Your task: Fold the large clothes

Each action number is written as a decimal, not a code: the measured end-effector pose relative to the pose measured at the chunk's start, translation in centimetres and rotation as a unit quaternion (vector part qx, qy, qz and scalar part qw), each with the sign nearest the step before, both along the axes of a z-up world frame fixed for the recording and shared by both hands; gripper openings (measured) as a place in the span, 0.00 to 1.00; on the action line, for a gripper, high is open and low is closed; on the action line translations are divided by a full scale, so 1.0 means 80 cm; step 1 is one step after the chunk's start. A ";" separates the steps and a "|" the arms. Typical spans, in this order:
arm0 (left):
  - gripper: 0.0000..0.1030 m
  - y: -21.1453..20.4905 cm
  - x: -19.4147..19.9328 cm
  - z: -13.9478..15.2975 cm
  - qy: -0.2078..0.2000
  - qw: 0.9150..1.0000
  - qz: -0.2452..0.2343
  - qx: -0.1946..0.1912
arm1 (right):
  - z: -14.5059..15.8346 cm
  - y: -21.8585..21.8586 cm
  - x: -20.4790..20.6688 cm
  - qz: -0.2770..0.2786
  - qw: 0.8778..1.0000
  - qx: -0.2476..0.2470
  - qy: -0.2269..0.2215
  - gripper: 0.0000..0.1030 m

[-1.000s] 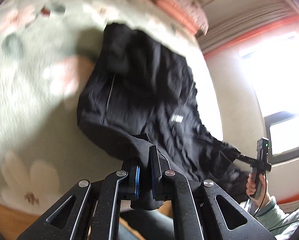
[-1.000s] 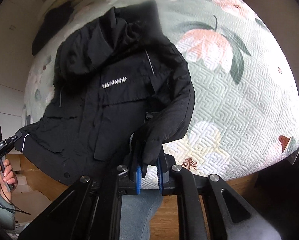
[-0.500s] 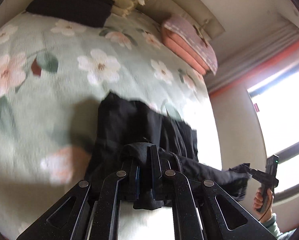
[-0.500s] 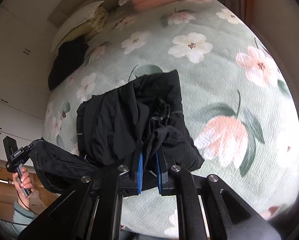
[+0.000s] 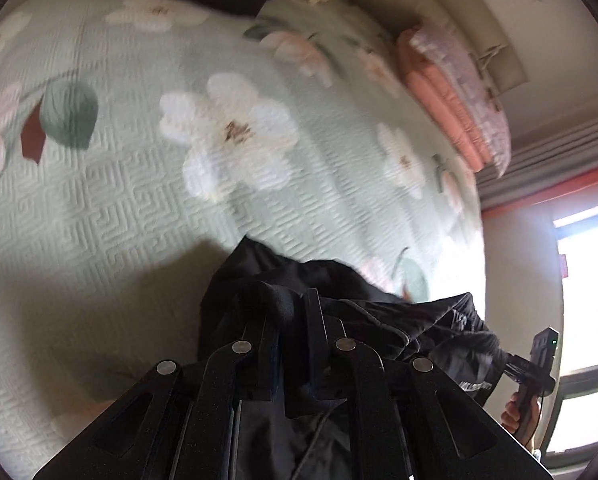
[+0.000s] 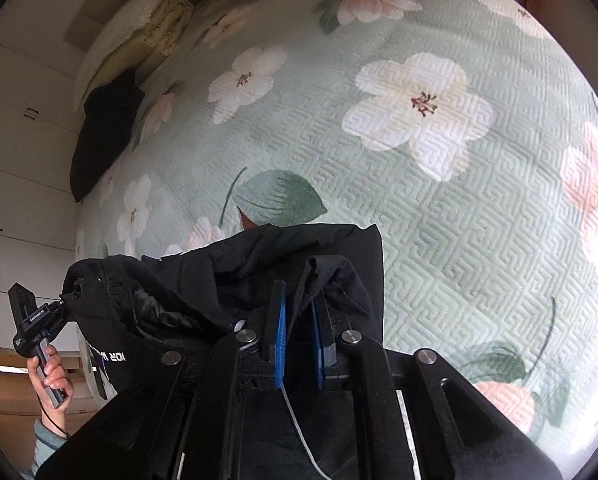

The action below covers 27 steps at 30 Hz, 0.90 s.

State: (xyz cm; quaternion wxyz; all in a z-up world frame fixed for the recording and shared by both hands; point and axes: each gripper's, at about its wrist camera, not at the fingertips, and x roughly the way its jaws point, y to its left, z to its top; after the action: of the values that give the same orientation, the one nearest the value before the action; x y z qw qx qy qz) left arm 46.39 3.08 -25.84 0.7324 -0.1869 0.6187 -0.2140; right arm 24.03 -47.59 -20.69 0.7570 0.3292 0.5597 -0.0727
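Right at the bottom of the left wrist view, the left gripper (image 5: 289, 312) is pinching a fold of the black jacket (image 5: 379, 320); its jaws are just starting to ease apart with cloth between them. Same deal in the right wrist view: the right gripper (image 6: 299, 312) is gripping another bunch of the jacket (image 6: 227, 276) between its blue pads (image 6: 279, 332), jaws beginning to open too. So the jacket is hanging stretched between the two grippers, long axis running side to side from one to the other, its far edge lying on the green floral bedspread (image 6: 439, 208). White lettering is showing upside down on the part nearest the left hand (image 6: 53, 376). Further up the bed, a dark folded garment (image 6: 103, 136) is sitting near the cream pillows (image 6: 139, 28) and a pink folded blanket (image 5: 455, 92).
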 end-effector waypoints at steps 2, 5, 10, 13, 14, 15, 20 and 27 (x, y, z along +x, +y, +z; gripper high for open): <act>0.13 -0.003 0.004 -0.028 0.036 0.999 -0.009 0.009 | -0.020 -0.003 0.001 -0.004 1.000 0.019 0.012 0.24; 0.18 -0.002 0.008 -0.034 0.068 0.997 -0.030 0.004 | -0.009 -0.011 -0.010 -0.008 0.999 0.037 0.001 0.45; 0.58 0.022 0.037 0.005 0.084 0.994 -0.066 -0.026 | 0.054 -0.024 -0.024 0.006 1.000 -0.010 -0.024 0.80; 0.63 0.045 0.060 0.048 0.053 0.996 -0.068 -0.010 | 0.082 -0.015 -0.027 0.011 0.999 -0.039 -0.024 0.80; 0.63 0.051 0.063 0.063 0.039 0.997 -0.066 -0.005 | 0.089 -0.009 -0.028 0.012 0.998 -0.048 -0.026 0.80; 0.63 0.055 0.065 0.074 0.028 0.997 -0.066 -0.006 | 0.099 0.004 -0.028 0.018 0.997 -0.062 -0.031 0.80; 0.64 0.046 0.037 0.131 -0.033 0.996 -0.080 -0.022 | 0.140 0.087 -0.030 0.056 0.986 -0.144 -0.058 0.80; 0.65 -0.060 -0.071 0.149 -0.091 0.979 -0.181 -0.013 | 0.146 0.217 -0.045 0.164 0.951 -0.257 -0.052 0.79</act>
State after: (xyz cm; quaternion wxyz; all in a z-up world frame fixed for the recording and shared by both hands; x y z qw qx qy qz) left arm 40.68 -1.69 -13.92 0.7326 -0.0608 0.5701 -0.3669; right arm 20.42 -30.25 -9.01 0.8457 0.0299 0.5280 -0.0716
